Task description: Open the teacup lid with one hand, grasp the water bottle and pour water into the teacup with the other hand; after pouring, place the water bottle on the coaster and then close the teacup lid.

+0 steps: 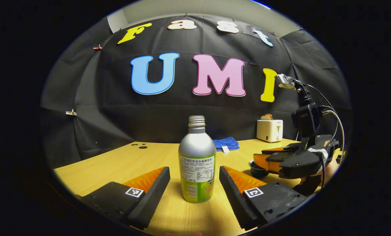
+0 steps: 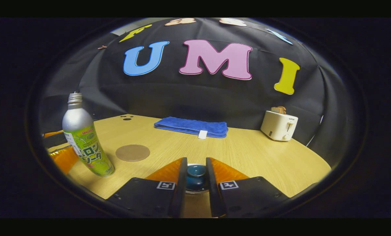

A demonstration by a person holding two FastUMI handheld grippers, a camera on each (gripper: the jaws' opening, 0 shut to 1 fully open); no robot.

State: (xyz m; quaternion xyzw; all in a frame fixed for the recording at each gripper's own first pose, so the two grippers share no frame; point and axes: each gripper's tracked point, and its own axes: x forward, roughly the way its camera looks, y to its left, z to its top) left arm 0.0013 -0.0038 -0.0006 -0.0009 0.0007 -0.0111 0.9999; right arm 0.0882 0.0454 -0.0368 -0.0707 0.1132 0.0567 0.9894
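Your right gripper (image 2: 195,175) pinches the lid knob (image 2: 196,171); left gripper (image 1: 194,186) wide, bottle (image 1: 197,164) at 12 o'clock, pouring pending

A staged recording booth got up as a kitchen corner: black cloth (image 2: 195,95) pinned up as the wall, behind a pale wood tabletop (image 2: 247,154). Against that cloth sit a toaster (image 2: 279,125) with bread in its slot and a folded blue towel (image 2: 192,127).
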